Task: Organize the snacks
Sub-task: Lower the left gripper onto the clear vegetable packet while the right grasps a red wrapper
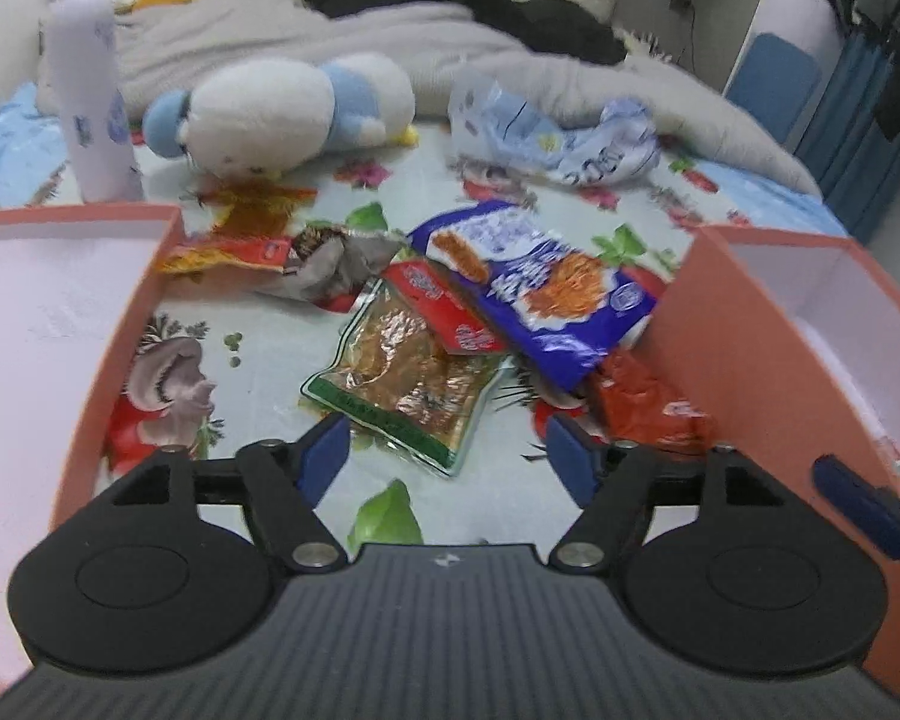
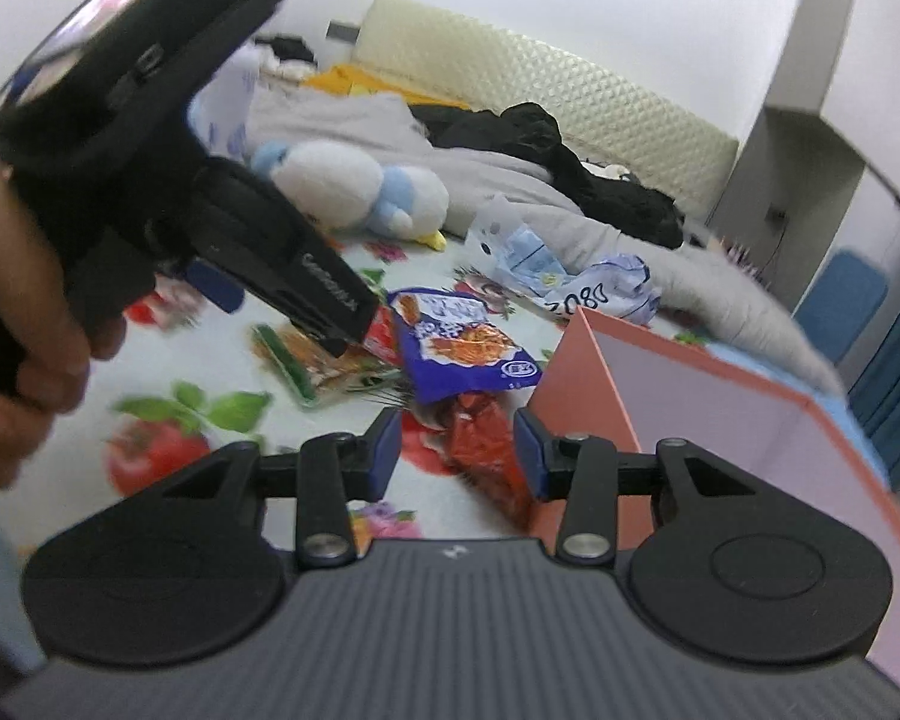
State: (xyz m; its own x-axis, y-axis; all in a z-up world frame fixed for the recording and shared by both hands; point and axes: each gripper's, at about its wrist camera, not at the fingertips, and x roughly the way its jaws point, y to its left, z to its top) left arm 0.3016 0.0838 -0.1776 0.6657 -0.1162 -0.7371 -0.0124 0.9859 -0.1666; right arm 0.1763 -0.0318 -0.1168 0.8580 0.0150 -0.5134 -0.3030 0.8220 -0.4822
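Several snack packets lie on a flowered sheet between two salmon boxes. A clear green-edged packet lies just ahead of my open, empty left gripper. A blue-purple bag overlaps a red-and-white packet and a red packet. A yellow-orange packet and a grey wrapper lie farther back. My right gripper is open and empty, its jaws either side of the red packet. The blue-purple bag and green-edged packet lie beyond.
A salmon box stands left and another right, also in the right wrist view. A plush toy, a white bottle, a crumpled blue-white bag and grey blankets lie behind. The left gripper's body fills the upper left.
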